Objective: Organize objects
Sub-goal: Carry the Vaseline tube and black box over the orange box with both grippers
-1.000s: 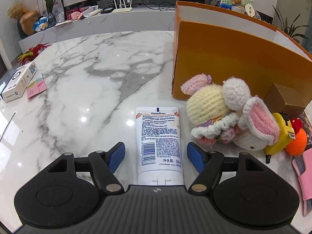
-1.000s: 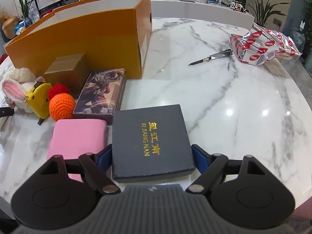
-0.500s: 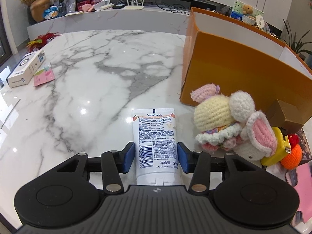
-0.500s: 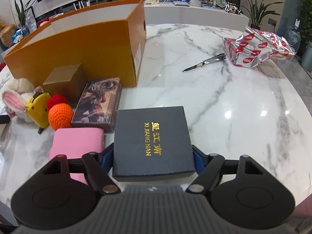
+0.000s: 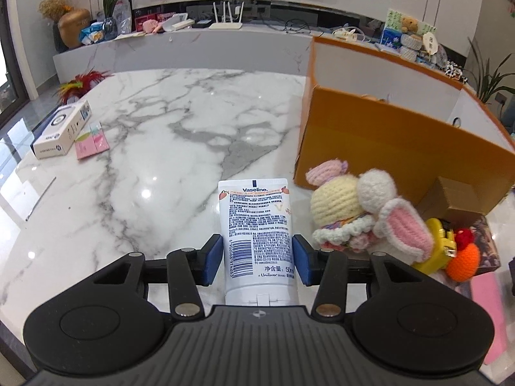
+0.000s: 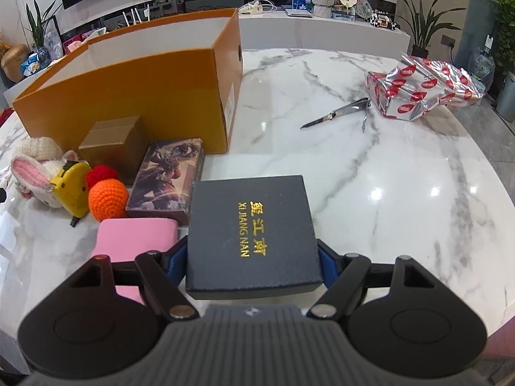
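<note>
Vaseline tube (image 5: pixel 257 234) sits pinched between the blue pads of the left claw (image 5: pixel 257 262), label side up and cap end toward the claw's body, while the right claw (image 6: pixel 252 263) has its pads pressed against both sides of the dark gift box (image 6: pixel 252 231); both claws are partly closed, each on its own load. The tube is soft and smooth, so a squeeze low on its body could let it swivel or slide out, and it may buckle if squeezed harder. The gift box is wide and gripped only near its near edge, so its far end could sag or twist free in a quick swing. Just right of the left claw lies the crocheted bunny (image 5: pixel 360 212), near enough to snag on a sideways move; beyond it stands the open orange box (image 5: pixel 402 141), whose tall wall must be cleared from above. Left of the right claw, the pink case (image 6: pixel 135 241) nearly touches the pad, with the picture box (image 6: pixel 167 180) just ahead. To the left claw's left and the right claw's right, the marble table (image 5: pixel 145 160) lies open.
</note>
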